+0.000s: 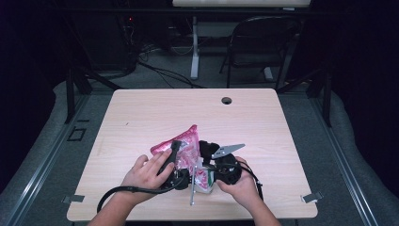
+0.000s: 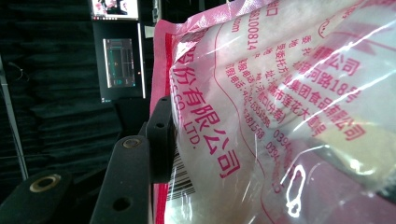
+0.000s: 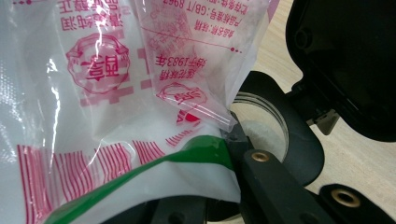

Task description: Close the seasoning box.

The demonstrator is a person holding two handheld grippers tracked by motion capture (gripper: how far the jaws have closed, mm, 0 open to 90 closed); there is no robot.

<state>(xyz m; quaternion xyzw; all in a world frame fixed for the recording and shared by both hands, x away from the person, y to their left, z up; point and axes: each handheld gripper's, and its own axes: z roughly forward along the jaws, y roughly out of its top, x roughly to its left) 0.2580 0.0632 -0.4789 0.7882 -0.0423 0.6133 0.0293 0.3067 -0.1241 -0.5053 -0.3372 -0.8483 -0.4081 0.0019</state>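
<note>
— Pale wooden table (image 1: pixel 141 113), dark room behind. Lots of bare top toward the far edge and both sides.

— And the pink-printed bag (image 1: pixel 184 147)?

— Lying near the front edge, long axis slanting from front left up to far right.

— Left gripper (image 1: pixel 175 149)?

— Half closed, pressing the bag's pink seam.

— Right gripper (image 1: pixel 207 176)?

— Clamped on the bag's green-edged corner, beside a black-lidded jar (image 3: pixel 280 135).

We count one pink-and-clear plastic bag (image 1: pixel 184 143) on the surface (image 1: pixel 141 117), and two grippers, left (image 1: pixel 175 162) and right (image 1: pixel 207 176). Behind it we note one chair (image 1: pixel 261 35). One round container (image 3: pixel 264 128) lies by the bag.
</note>
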